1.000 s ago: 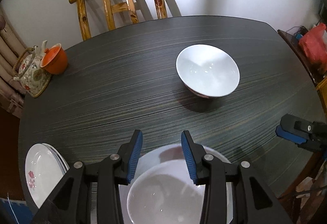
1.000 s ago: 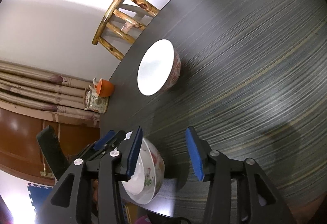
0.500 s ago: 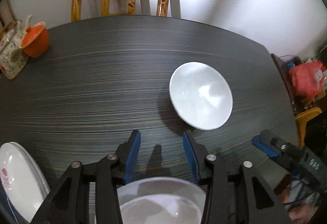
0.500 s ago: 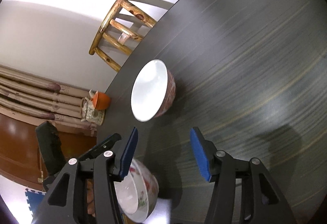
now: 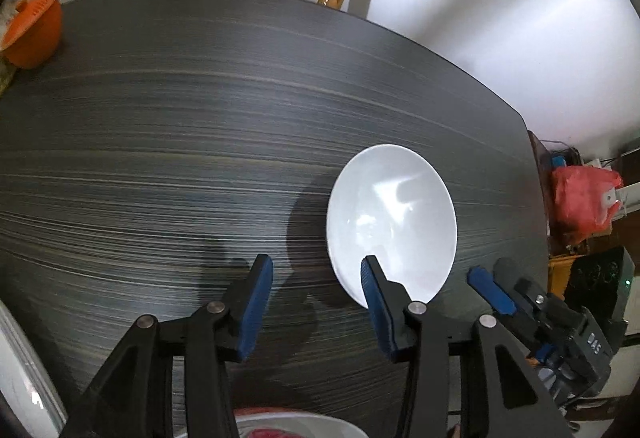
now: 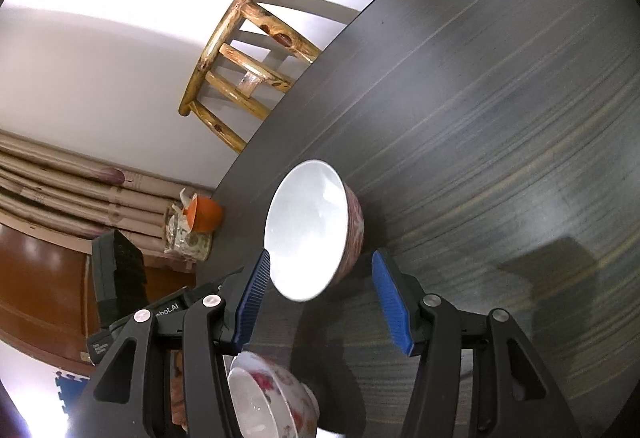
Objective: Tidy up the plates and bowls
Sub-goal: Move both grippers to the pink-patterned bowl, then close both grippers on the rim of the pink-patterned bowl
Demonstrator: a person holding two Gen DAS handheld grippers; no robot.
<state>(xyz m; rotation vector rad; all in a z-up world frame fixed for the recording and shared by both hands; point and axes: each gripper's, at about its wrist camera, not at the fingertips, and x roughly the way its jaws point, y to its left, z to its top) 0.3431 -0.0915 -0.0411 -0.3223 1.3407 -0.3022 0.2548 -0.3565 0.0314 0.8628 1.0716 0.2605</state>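
- The bench is carrying everything: dark, matte, streaked wood-grain top with a rounded edge; wooden chair sitting at the far side.
- You are working the bowl-gathering step, judging by both tools closing on the lone white bowl: round, glossy glazed inside, reddish pattern outside, standing upright on the bench, well apart from the other crockery.
- Your right hand-held gripper is hovering with jaws spread wide and nothing between the pads, the near rim of that bowl sitting just ahead of the gap.
- Your left hand-held gripper is also gaping and carrying nothing, its right pad overlapping the bowl's near rim in view; contact cannot be told.
- Next move is probably calling for one pad inside the rim and one outside, then a firm pinch; the glaze is looking slippery.
- The floral bowl is sitting close under your right tool, near the bench edge, likely the stacking spot.
- Orange cup is resting at the far left, next to a patterned teapot.
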